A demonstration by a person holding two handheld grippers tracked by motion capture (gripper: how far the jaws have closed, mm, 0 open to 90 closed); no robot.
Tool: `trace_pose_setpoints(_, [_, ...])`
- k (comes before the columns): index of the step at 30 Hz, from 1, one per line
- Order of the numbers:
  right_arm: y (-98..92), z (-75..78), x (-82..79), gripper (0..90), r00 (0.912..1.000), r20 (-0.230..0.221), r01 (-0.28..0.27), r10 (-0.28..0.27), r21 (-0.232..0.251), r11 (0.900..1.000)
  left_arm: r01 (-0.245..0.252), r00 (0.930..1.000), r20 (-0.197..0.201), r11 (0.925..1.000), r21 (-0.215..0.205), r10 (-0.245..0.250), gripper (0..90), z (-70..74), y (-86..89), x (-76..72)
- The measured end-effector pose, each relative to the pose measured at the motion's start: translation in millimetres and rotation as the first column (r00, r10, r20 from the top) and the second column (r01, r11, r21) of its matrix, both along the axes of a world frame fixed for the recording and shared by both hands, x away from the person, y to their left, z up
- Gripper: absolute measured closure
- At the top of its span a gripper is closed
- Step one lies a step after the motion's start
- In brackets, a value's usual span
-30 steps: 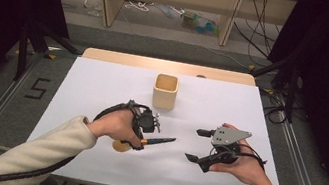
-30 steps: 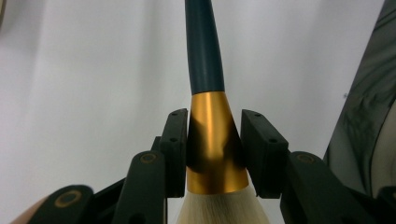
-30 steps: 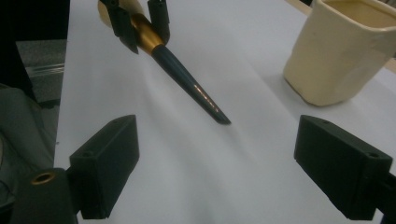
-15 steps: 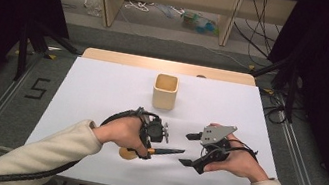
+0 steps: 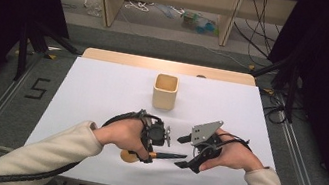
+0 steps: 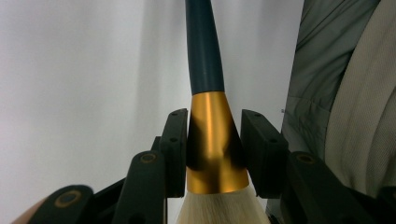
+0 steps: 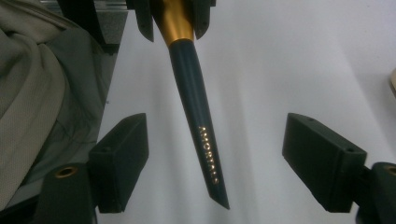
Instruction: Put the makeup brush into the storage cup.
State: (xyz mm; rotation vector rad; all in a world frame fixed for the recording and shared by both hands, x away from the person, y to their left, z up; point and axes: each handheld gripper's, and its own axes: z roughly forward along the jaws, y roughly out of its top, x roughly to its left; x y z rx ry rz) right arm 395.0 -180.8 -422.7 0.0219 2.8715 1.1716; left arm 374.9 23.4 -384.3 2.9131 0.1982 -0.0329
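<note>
Here the left tongs pinch the gold metal collar of a large makeup brush with a dark blue tapered handle and pale bristles, their pads pressed against both sides of it. The handle reaches out level toward the right tongs, which have just been closing; their jaws stand spread, with the handle's tip between them and touching neither pad. Beyond both tongs, well apart from them, a small square cream cup stands upright on the white bench.
</note>
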Motion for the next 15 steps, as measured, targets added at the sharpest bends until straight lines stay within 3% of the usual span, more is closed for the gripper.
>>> trace_pose_setpoints(10, [10.4, -3.0, -0.9, 37.1, 0.9980, 0.004, -0.062, 0.062, -0.044, 0.997, 0.017, 0.9998, 0.002, 0.9999, -0.001, -0.017, 63.1, 1.4, -4.0, -1.5])
trace_pose_setpoints(13, [10.4, -2.8, 2.4, 40.2, 0.9953, 0.039, -0.085, 0.088, -0.063, 0.994, 0.018, 0.9998, 0.006, 0.9998, -0.001, -0.018, 63.1, 1.1, -5.2, -1.7])
trace_pose_setpoints(14, [11.6, -3.3, -0.6, 41.3, 0.9983, 0.008, -0.058, 0.058, -0.046, 0.997, 0.016, 0.9999, 0.002, 0.9999, 0.000, -0.016, 63.1, 1.1, -5.4, -1.8])
trace_pose_setpoints(15, [12.1, -3.4, -0.8, 42.1, 0.9984, 0.012, -0.054, 0.055, -0.045, 0.998, 0.017, 0.9999, 0.000, 0.9998, 0.003, -0.017, 63.1, 1.1, -5.6, -1.7])
